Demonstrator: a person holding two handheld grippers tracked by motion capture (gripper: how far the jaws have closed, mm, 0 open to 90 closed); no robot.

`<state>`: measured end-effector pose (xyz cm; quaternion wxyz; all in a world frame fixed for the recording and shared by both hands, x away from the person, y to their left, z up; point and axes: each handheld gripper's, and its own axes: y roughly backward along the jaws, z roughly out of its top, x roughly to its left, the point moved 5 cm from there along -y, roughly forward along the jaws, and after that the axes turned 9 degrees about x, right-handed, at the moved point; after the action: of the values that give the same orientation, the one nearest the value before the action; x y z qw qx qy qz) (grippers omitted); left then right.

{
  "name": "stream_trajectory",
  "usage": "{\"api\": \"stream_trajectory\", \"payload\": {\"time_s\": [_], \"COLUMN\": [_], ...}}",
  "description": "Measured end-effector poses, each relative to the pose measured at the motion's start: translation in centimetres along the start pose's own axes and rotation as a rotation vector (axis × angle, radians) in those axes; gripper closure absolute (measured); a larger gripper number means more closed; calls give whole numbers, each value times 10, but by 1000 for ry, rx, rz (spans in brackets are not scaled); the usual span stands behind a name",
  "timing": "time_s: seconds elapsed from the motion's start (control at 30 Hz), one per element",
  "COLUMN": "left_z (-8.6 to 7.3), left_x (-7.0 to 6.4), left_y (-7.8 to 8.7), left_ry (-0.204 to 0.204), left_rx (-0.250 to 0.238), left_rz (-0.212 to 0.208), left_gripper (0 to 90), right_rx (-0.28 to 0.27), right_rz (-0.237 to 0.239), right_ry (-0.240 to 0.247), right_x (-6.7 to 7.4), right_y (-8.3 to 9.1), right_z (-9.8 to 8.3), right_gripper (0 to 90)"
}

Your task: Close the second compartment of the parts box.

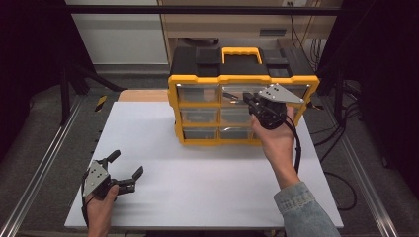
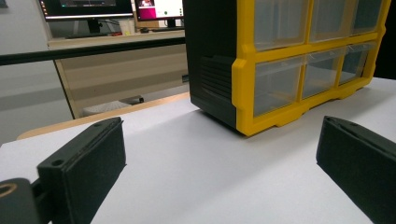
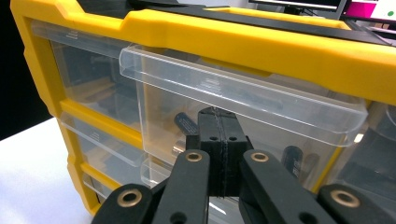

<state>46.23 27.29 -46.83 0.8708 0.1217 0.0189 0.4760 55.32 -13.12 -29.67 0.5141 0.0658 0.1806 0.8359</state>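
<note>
Nearest me, my left gripper (image 1: 124, 174) rests on the white counter (image 1: 197, 182) with jaws spread wide and nothing between them, parked clear of the work. Farther off, my right gripper (image 1: 252, 101) has its jaws pressed together, tips against the clear top-middle drawer (image 3: 233, 93), which juts slightly from the yellow organizer (image 1: 242, 79) at the counter's far side, probably to nudge it.

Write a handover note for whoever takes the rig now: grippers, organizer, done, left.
Right gripper: jaws shut with nothing between them, up against the clear front of the upper middle drawer of the yellow organizer.
Left gripper: jaws open, holding nothing, resting low at the near left of the white table.
Done: that drawer stands slightly out from the frame.
Left: probably move that drawer fully; which way is unclear.
</note>
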Motion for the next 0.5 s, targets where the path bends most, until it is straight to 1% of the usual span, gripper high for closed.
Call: {"api": "stream_trajectory", "payload": {"time_s": [0.33, 0.4, 0.5], "left_z": [0, 0, 0], "left_x": [0, 0, 0], "left_y": [0, 0, 0], "left_ry": [0, 0, 0], "left_rx": [0, 1, 1], "left_rz": [0, 0, 1], "left_gripper": [10, 10, 10], "right_rx": [-5, -5, -7], "right_rz": [-7, -7, -11], "right_ry": [-12, -21, -18], "right_x": [-3, -3, -4], "right_y": [-5, -5, -7], "right_z": [1, 1, 2], "right_gripper": [900, 900, 900]}}
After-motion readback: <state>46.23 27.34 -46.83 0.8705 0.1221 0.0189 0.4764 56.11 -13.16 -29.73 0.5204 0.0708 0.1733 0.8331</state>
